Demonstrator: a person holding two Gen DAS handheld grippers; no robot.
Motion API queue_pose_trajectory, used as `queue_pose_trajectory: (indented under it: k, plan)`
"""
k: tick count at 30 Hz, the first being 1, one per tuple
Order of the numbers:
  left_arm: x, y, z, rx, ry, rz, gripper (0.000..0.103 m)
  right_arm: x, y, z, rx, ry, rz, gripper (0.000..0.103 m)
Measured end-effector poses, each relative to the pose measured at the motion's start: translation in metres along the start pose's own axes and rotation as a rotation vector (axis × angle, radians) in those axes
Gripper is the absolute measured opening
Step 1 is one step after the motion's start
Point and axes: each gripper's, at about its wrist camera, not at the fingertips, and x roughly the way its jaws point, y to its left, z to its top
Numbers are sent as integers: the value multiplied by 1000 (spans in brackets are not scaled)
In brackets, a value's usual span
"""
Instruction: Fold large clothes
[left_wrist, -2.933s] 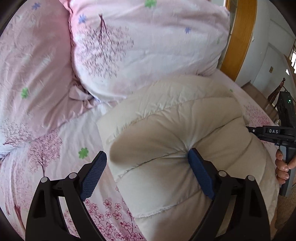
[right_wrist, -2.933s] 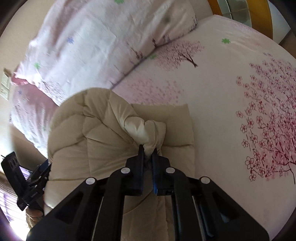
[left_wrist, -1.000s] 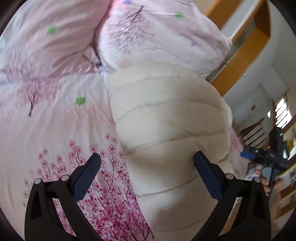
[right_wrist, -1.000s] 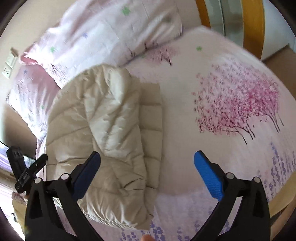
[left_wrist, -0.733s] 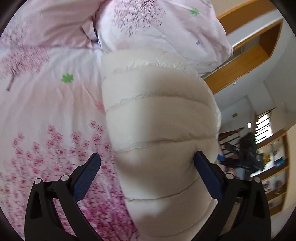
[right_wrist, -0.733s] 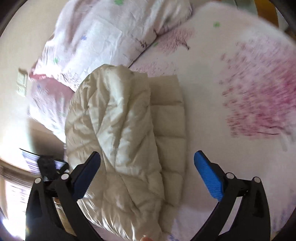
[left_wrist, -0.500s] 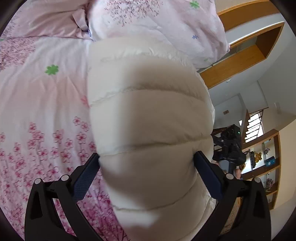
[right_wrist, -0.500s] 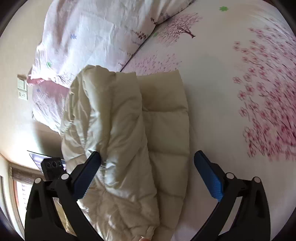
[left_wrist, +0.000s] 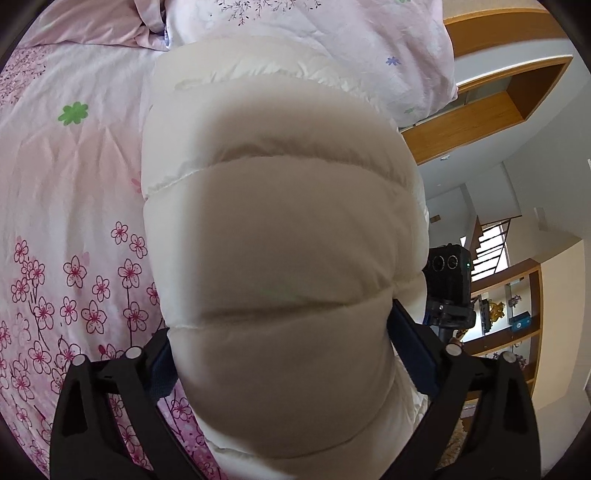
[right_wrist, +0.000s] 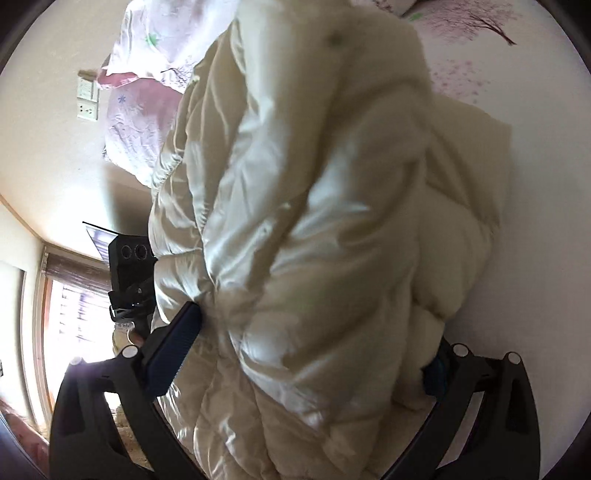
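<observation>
Cream puffer jacket (left_wrist: 280, 258) lies bundled on the floral bedsheet (left_wrist: 70, 192), just below the pink pillows (left_wrist: 332, 40). Left gripper (left_wrist: 284, 354) spread wide, jacket bulk bulging between its fingers. Right gripper (right_wrist: 306, 350) likewise wide apart, straddling the jacket's opposite side.

A: We note L gripper (left_wrist: 280, 354): matte black arms, silver screw heads, dark blue textured pads (left_wrist: 412, 350).

B: Agreed. We log R gripper (right_wrist: 306, 354) likewise: black frame, round silver screws, blue pads (right_wrist: 173, 347).
</observation>
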Motion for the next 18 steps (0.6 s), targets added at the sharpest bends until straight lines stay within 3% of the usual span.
queue_pose_trajectory:
  k: [4, 8, 10, 11, 13, 15, 18]
  plan:
    - [-2, 9, -3, -39, 0, -26, 96, 6, 0, 4, 6, -2, 42, 88]
    - [-2, 11, -5, -42, -4, -27, 96, 4, 3, -1, 6, -2, 77, 84]
    - [-2, 10, -6, -39, -3, -32, 96, 5, 1, -3, 22, 0, 111, 68]
    - [-3, 11, -6, -44, -7, -37, 92, 9, -2, -3, 41, 4, 142, 63]
    - [-7, 9, -7, -39, -26, -44, 83, 10, -3, -6, 60, -11, 199, 42]
    - [-13, 4, -8, -5, -50, -43, 70, 5, 4, -9, 42, -32, 224, 33]
    - [-21, -5, -11, 31, -76, -45, 59, 1, 20, -13, 9, -47, 213, 27]
